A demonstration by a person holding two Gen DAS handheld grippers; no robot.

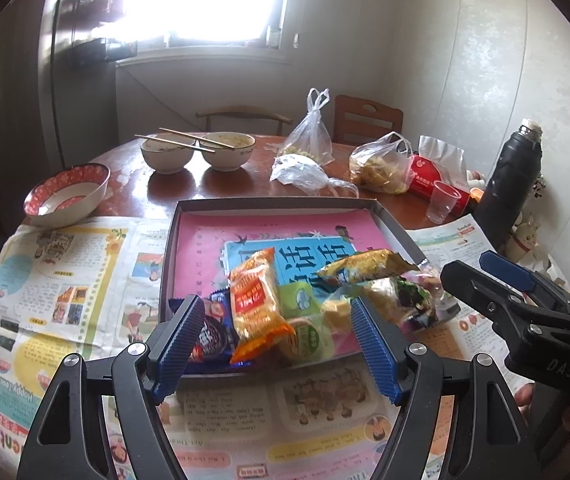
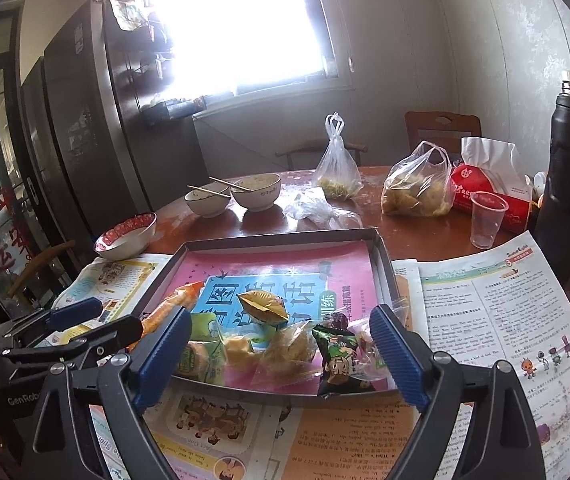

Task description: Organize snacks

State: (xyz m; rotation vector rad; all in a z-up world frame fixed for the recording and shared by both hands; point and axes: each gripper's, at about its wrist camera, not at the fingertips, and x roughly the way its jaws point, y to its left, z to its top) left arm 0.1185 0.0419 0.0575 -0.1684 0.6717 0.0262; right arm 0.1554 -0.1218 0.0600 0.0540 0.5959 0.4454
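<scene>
A shallow dark box tray (image 1: 189, 210) (image 2: 385, 264) lined with a pink and blue booklet lies on newspaper. Several snacks are piled at its near end: an orange packet (image 1: 255, 296) (image 2: 173, 308), a dark blue packet (image 1: 213, 328), green packets (image 1: 301, 300) (image 2: 199, 344), a gold packet (image 1: 365, 266) (image 2: 263, 304), a clear-wrapped pastry (image 2: 289, 348) and a green cartoon packet (image 2: 339, 356). My left gripper (image 1: 275, 312) hovers open over the tray's near edge, pads clear of the snacks. My right gripper (image 2: 281, 320) is open wide beside it, holding nothing.
Newspapers (image 1: 65, 280) cover the near part of the brown table. Behind the tray stand a red-patterned bowl (image 1: 67, 194), two bowls with chopsticks (image 1: 197, 152), plastic bags (image 1: 381, 164), a red tissue pack (image 2: 489, 196), a clear cup (image 2: 485, 220) and a black flask (image 2: 569, 176).
</scene>
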